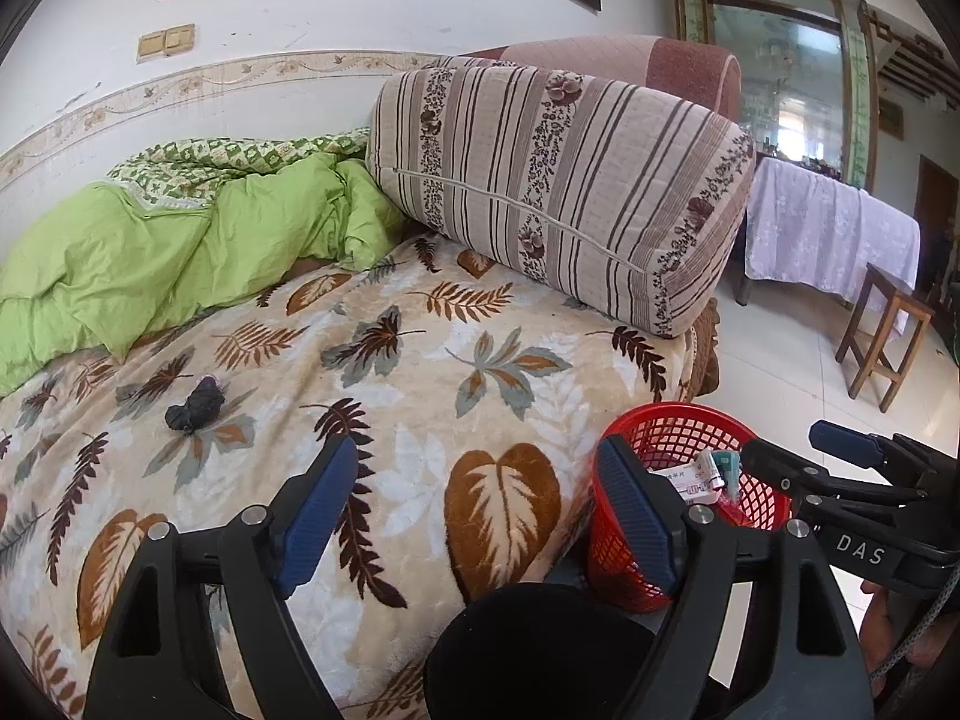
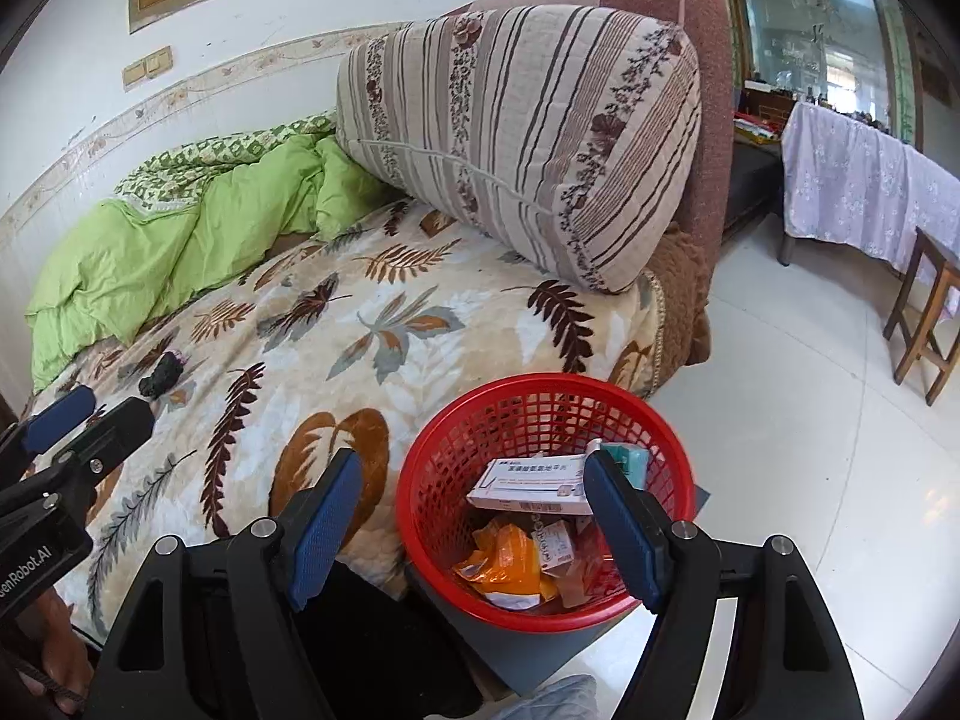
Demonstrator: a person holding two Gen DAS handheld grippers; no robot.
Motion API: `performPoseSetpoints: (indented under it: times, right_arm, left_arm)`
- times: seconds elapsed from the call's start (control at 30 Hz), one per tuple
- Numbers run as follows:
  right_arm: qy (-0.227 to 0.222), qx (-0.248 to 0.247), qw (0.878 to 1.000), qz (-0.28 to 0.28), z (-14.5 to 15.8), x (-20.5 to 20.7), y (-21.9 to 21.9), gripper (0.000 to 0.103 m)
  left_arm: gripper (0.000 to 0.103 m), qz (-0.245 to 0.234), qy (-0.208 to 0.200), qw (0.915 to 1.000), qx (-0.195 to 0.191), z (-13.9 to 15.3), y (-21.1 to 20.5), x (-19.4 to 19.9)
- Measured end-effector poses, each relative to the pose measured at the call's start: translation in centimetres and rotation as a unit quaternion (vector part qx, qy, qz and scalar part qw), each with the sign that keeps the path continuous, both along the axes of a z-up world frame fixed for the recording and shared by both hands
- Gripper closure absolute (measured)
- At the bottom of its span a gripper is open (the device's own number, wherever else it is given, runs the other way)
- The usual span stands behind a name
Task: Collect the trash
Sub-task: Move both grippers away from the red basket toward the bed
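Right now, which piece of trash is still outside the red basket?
The small black crumpled wad, lying on the leaf-print blanket near the green quilt. The white box and orange wrapper are already in the basket.

A red mesh basket (image 2: 543,414) stands upright on the floor just beside the bed (image 2: 360,324), at its near edge. Inside it, a white flat box (image 2: 531,483) with printed text lies tilted on top, a teal packet (image 2: 627,459) leans at the rim behind it, and an orange wrapper (image 2: 507,564) with other crumpled scraps sits lower down. A small dark wad (image 1: 195,405), crumpled and lumpy, lies loose on the leaf-patterned bed, well apart from the basket toward the bed's wall side.
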State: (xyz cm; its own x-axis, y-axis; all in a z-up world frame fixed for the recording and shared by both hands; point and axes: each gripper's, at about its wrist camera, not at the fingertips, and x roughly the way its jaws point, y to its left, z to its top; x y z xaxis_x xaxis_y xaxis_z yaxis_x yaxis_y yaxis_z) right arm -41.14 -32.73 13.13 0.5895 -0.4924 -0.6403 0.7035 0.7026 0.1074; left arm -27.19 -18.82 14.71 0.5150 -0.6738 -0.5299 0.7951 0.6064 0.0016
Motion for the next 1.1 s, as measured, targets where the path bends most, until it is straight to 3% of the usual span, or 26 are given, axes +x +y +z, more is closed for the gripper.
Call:
performPoseSetpoints:
  times: [0.8,0.97,1.1]
  right_arm:
    - [0.002,0.012,1.0,-0.002,0.1,-0.3,0.1,0.021]
    - [-0.011,0.039,0.997,0.066,0.3,3.7,-0.5,0.021]
    - [-0.021,0.052,0.99,0.131,0.8,9.3,-0.2,0.021]
  left_arm:
    - [0.012,0.004,-0.013,0.9999,0.005,0.2,0.7,-0.3]
    - [0.012,0.033,0.015,0.9993,-0.003,-0.2,2.1,3.2]
    - [0.012,0.095,0.064,0.9933,-0.014,-1.1,4.6,9.3]
